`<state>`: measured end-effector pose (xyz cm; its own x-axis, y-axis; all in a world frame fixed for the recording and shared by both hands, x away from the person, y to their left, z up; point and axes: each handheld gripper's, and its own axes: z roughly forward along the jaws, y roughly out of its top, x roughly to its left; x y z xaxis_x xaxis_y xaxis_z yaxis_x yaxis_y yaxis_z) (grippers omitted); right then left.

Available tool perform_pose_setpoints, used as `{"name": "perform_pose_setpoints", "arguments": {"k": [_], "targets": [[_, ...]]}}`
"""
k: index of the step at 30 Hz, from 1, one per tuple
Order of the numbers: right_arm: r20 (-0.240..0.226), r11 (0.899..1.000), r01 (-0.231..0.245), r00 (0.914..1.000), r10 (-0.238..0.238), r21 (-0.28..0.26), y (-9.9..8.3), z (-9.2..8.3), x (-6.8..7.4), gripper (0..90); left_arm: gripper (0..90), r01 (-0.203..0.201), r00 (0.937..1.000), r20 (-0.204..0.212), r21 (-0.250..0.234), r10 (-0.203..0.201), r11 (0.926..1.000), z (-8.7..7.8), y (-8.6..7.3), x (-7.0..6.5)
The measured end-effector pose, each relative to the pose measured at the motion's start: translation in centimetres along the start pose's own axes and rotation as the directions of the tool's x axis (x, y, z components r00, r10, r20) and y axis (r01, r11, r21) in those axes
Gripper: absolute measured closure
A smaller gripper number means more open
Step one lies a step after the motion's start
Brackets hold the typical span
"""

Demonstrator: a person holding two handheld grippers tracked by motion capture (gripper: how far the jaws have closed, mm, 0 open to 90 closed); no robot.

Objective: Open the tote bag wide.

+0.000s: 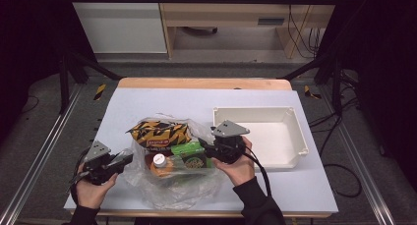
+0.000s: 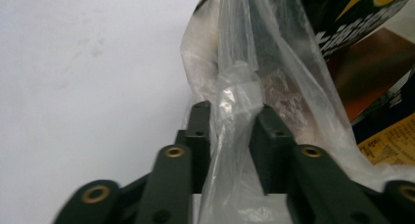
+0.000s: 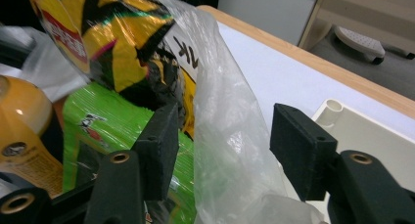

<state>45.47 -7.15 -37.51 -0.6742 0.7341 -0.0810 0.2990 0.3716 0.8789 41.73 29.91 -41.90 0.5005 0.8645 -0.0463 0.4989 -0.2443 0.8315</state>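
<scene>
Flanking a clear plastic bag of snacks with two tongs, pads off the film on both sides.

Nearest, at the surface's front edge: left tongs narrowly parted, a twisted fold of bag film standing in the gap, seemingly loose between the pads. Right tongs wider, a bulge of film between the pads with daylight on either side, nothing gripped. Between the two, inside the bag: an orange bottle with a white cap, a green packet just beside it, a yellow-and-black chip bag lying behind both. Farther right, an open white tray, just beyond the right tongs.
</scene>
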Motion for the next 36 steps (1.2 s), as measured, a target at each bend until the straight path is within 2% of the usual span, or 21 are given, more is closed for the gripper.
{"name": "perform_pose_setpoints", "arguments": {"k": [5, 9, 13, 18, 19, 20, 24, 28, 29, 30, 31, 34, 36], "targets": [[-0.007, 1.000, 0.008, 0.9999, -0.008, 0.017, -0.2, 0.0, 0.1, 74.4, 41.5, -0.017, 0.9999, -0.004, -0.042, 0.017, 0.9990, -0.8, 0.8, -0.5], [-0.002, 1.000, 0.009, 1.0000, -0.009, 0.012, -0.2, -0.4, 0.2, 88.9, 31.3, -0.016, 0.9999, -0.006, -0.097, 0.016, 0.9952, -2.0, 2.0, -0.5], [-0.002, 1.000, 0.003, 1.0000, -0.003, -0.005, -0.2, -0.8, 0.1, 89.8, 29.5, -0.011, 0.9999, -0.009, -0.130, 0.010, 0.9914, -2.9, 2.7, -0.3], [0.022, 0.999, -0.019, 0.9996, 0.019, -0.036, -0.1, -1.4, -0.4, 90.0, 28.8, -0.014, 0.9998, -0.013, -0.162, 0.012, 0.9866, -3.6, 4.0, 0.1], [0.036, 0.999, -0.026, 0.9990, 0.027, -0.040, -0.1, -1.4, -0.6, 90.0, 30.1, -0.023, 0.9997, -0.008, -0.142, 0.022, 0.9896, -3.1, 4.5, 0.3], [0.036, 0.999, -0.026, 0.9990, 0.027, -0.040, -0.1, -1.4, -0.6, 90.0, 32.0, -0.023, 0.9997, -0.008, -0.142, 0.022, 0.9896, -3.1, 4.5, 0.3], [0.053, 0.998, -0.031, 0.9980, 0.034, -0.047, -0.1, -1.2, -0.9, 90.0, 39.8, -0.043, 0.9986, 0.029, -0.070, 0.045, 0.9966, -1.2, 4.8, 0.2], [0.072, 0.998, -0.040, 0.9965, 0.043, -0.046, -0.1, -0.8, -1.1, 90.0, 66.6, -0.030, 0.9989, 0.037, -0.017, 0.030, 0.9994, 0.3, 4.1, 0.6], [0.077, 0.998, -0.048, 0.9957, 0.051, -0.036, -0.2, -0.6, -1.3, 90.0, 77.6, -0.028, 0.9991, 0.031, -0.014, 0.028, 0.9995, 0.5, 3.9, 0.7], [0.077, 0.998, -0.048, 0.9957, 0.051, -0.036, -0.2, -0.6, -1.3, 90.0, 77.6, -0.027, 0.9991, 0.033, -0.014, 0.028, 0.9995, 0.7, 3.7, 0.9], [0.082, 0.998, -0.057, 0.9948, 0.059, -0.025, -0.4, -0.4, -1.5, 90.0, 84.6, -0.024, 0.9991, 0.036, -0.013, 0.024, 0.9996, 0.8, 3.5, 1.0], [0.075, 0.998, -0.069, 0.9947, 0.070, -0.011, -0.5, -0.1, -1.7, 90.0, 87.9, -0.007, 0.9994, 0.035, -0.010, 0.007, 0.9999, 1.3, 3.3, 1.4], [0.090, 0.998, -0.067, 0.9937, 0.067, 0.006, -0.7, 0.2, -1.8, 90.0, 89.0, 0.003, 0.9999, 0.010, 0.008, -0.003, 1.0000, 1.9, 3.2, 1.6]]}}
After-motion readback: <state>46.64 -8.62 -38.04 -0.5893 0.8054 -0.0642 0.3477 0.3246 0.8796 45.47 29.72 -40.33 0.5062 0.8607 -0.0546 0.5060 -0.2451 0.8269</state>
